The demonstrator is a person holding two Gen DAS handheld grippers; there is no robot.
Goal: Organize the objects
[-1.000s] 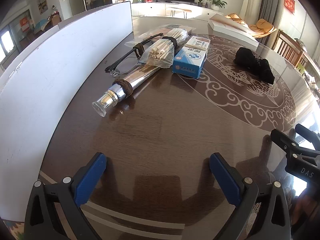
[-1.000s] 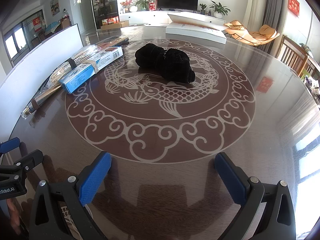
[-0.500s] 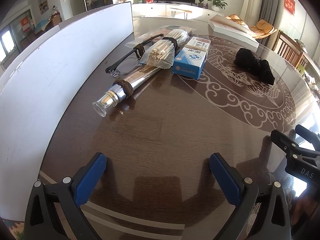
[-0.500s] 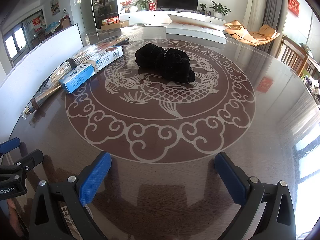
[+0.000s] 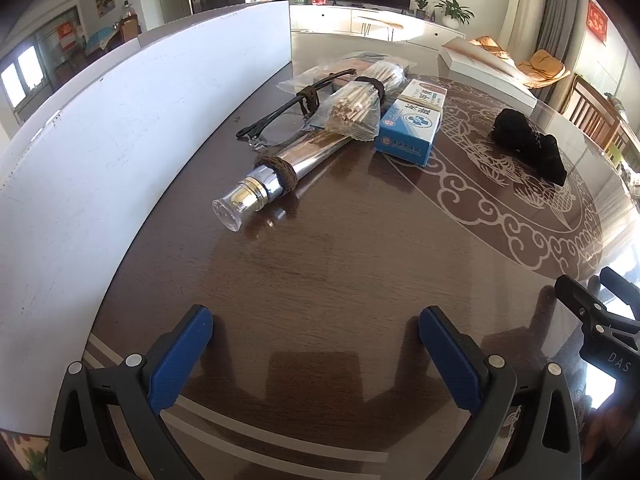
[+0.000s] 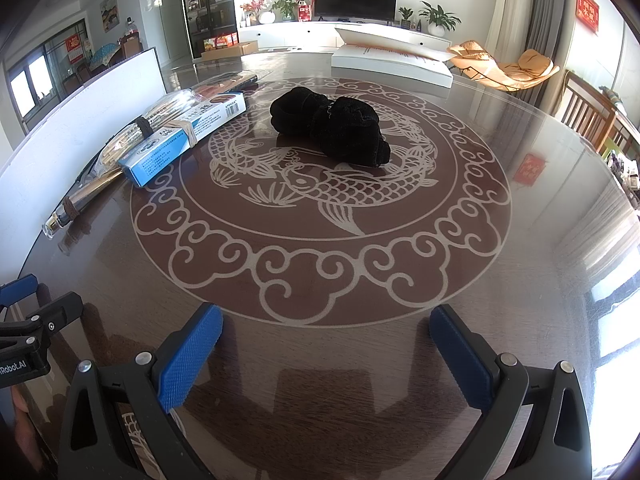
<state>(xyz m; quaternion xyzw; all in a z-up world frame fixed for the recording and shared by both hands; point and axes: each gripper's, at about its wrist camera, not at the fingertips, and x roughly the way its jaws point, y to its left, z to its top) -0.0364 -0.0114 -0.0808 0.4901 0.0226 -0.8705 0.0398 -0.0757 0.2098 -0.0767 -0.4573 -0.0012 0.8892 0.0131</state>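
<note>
A silver bottle (image 5: 280,176) with a clear cap lies on the round brown table (image 5: 360,264), beside black glasses (image 5: 276,120), a bagged bundle of wooden sticks (image 5: 360,100) and a blue and white box (image 5: 412,124). A black cloth bundle (image 5: 528,144) lies further right; in the right wrist view the cloth (image 6: 332,124) sits at the table's centre, the box (image 6: 180,140) to its left. My left gripper (image 5: 316,356) is open and empty near the table's front edge. My right gripper (image 6: 324,356) is open and empty too.
A white board (image 5: 120,128) stands along the table's left side. A flat white box (image 6: 392,60) lies at the far edge. Wooden chairs (image 6: 592,116) stand to the right. The right gripper's side (image 5: 592,320) shows in the left wrist view.
</note>
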